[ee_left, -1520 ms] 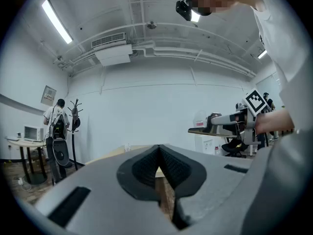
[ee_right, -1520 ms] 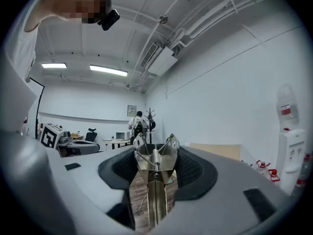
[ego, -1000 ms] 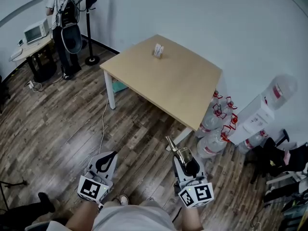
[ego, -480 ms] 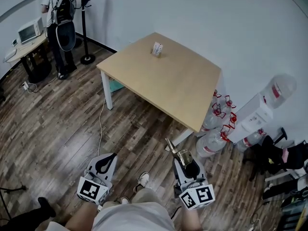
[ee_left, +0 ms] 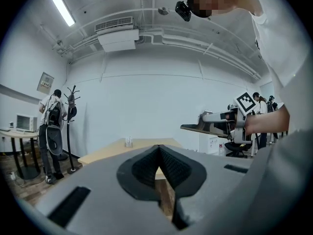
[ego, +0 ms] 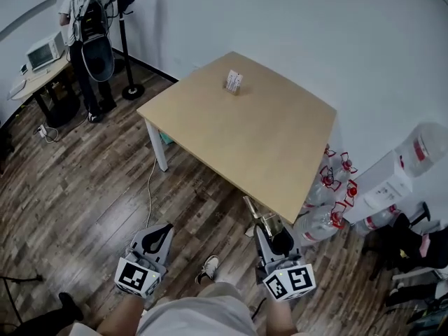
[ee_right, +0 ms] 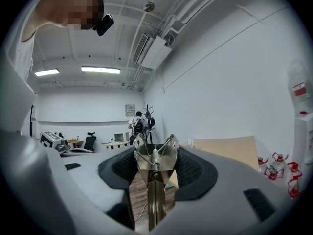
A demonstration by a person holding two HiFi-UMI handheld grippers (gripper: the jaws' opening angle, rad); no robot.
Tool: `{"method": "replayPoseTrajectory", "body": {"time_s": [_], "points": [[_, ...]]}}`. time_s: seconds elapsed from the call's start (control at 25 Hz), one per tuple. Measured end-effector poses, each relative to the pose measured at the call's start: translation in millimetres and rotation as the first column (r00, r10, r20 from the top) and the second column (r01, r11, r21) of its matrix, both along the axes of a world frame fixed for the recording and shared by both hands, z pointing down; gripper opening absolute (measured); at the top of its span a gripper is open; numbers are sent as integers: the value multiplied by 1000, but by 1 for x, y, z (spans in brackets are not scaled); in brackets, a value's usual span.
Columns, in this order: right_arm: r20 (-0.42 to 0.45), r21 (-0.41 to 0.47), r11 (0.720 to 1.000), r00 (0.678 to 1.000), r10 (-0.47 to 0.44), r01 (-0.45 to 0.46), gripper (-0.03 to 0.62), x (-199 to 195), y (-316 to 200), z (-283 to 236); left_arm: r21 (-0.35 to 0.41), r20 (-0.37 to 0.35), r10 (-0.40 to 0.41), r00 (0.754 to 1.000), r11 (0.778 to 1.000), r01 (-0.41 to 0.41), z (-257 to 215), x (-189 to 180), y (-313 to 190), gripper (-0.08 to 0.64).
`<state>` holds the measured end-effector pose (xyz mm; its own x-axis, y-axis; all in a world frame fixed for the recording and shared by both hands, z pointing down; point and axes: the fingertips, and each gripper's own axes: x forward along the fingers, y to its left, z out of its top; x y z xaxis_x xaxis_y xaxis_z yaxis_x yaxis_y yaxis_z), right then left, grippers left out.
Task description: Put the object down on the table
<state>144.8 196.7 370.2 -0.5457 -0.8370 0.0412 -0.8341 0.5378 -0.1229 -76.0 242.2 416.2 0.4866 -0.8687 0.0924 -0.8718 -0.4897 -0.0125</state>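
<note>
My right gripper (ego: pixel 270 234) is shut on a brass-coloured metal spring clamp (ego: pixel 256 216), whose long handles stick out ahead toward the table's near corner. In the right gripper view the clamp (ee_right: pixel 155 163) sits between the black pads, spring uppermost. My left gripper (ego: pixel 157 235) is shut and holds nothing; its pads (ee_left: pixel 146 165) meet at the tip. The light wooden table (ego: pixel 266 138) stands just ahead, its near corner a little beyond the clamp. Both grippers hang above the wooden floor, short of the table.
A small white holder (ego: pixel 234 82) stands on the table's far side. Large water bottles (ego: pixel 325 205) and a dispenser (ego: pixel 413 166) crowd the right wall. At far left are a person with a backpack (ego: pixel 87 26), a coat stand (ego: pixel 127 44) and a desk (ego: pixel 38 65). A cable (ego: pixel 150 184) lies on the floor.
Both grippers have gone forward toward the table, which now lies closer and lower in the head view. The clamp stays in the right gripper.
</note>
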Motion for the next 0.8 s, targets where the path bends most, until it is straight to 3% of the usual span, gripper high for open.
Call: {"method": "replayPoseTrajectory", "body": {"time_s": [0.36, 0.6, 0.8], "points": [[54, 3, 998, 997, -60, 60, 207, 27, -120, 1, -21, 41, -25, 999, 999, 26, -13, 37, -114, 5], [55, -8, 997, 996, -70, 70, 206, 36, -153, 4, -13, 40, 7, 999, 1000, -7, -16, 62, -153, 5], [57, -49, 997, 997, -55, 58, 206, 25, -164, 17, -27, 30, 23, 999, 999, -22, -11, 54, -167, 5]]}}
